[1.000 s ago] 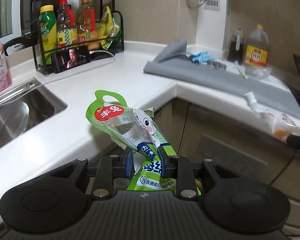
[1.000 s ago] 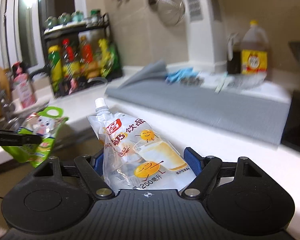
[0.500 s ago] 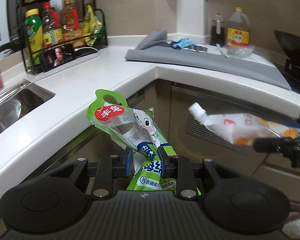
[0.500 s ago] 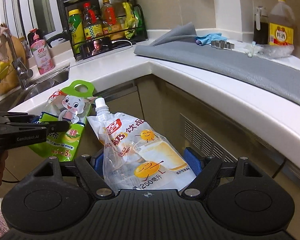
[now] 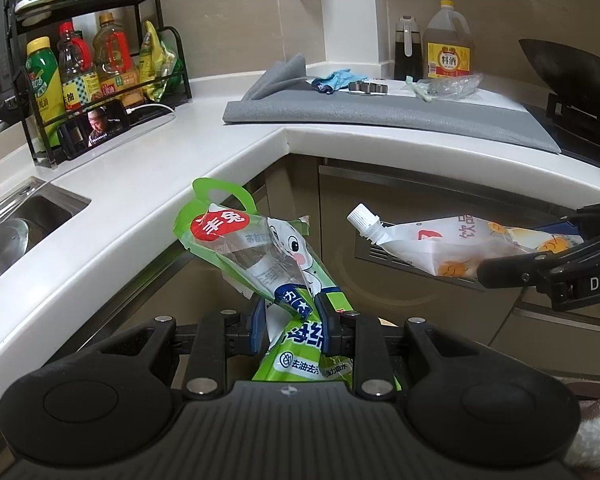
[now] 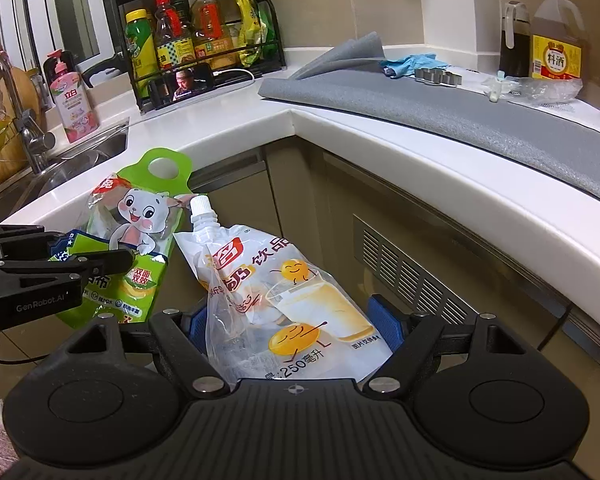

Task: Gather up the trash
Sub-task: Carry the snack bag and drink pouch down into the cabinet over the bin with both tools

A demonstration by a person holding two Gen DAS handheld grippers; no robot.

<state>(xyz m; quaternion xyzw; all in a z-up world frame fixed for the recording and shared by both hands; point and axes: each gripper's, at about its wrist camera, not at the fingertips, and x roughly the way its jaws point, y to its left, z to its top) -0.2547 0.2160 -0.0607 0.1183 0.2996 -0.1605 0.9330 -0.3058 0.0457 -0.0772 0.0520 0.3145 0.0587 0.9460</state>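
My left gripper (image 5: 291,322) is shut on a crumpled green wrapper (image 5: 256,252) with a cartoon rabbit, held in the air in front of the cabinet doors. In the right wrist view the same green wrapper (image 6: 136,232) hangs at the left with the left gripper (image 6: 96,256) on it. My right gripper (image 6: 296,320) holds a white spouted drink pouch (image 6: 284,288), its blue pads against the pouch's two sides. That drink pouch (image 5: 440,244) shows at the right of the left wrist view, spout pointing left, with the right gripper (image 5: 540,256) behind it.
A white L-shaped countertop (image 5: 148,184) runs behind, with a steel sink (image 5: 16,232) at the left and a black bottle rack (image 5: 100,72). A grey mat (image 5: 380,112) carries a blue cloth, metal cutters and clear plastic. Beige cabinet doors with a vent (image 6: 412,276) stand below.
Both grippers have drawn back and down from the countertop with their trash in hand. They now hang in front of the cabinet doors, side by side.
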